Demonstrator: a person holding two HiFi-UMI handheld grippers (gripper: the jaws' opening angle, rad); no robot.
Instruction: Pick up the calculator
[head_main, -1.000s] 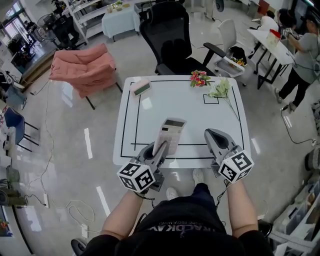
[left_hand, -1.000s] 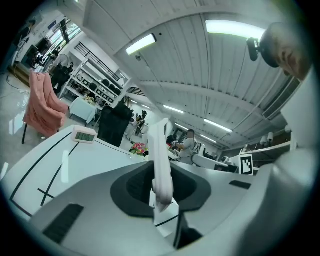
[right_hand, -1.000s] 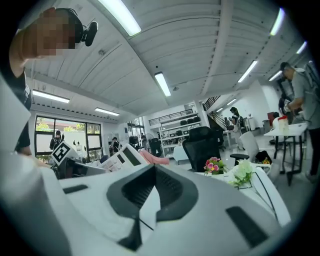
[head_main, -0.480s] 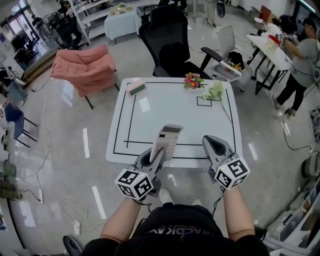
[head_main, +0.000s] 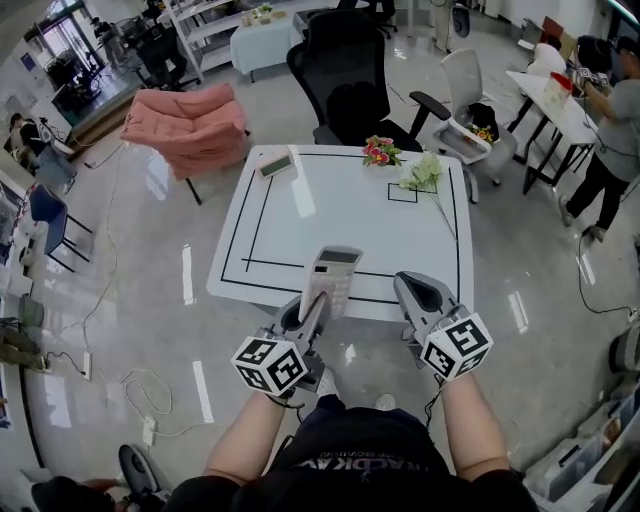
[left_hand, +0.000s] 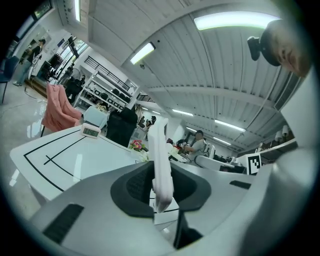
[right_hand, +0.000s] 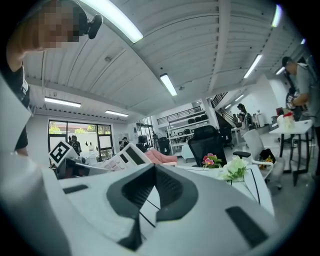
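Calculator (head_main: 332, 278), white and slim with a dark screen at its far end, is clamped edge-on between the narrowly parted jaws of the left gripper (head_main: 316, 302), held in the air over the near edge of the white square table (head_main: 340, 205) marked with black lines. To the calculator's right, off that same edge, the right gripper (head_main: 418, 290) hovers with jaws pressed together on nothing. Pink flowers (head_main: 378, 152) and white flowers (head_main: 422, 175) lie near the table's far right corner.
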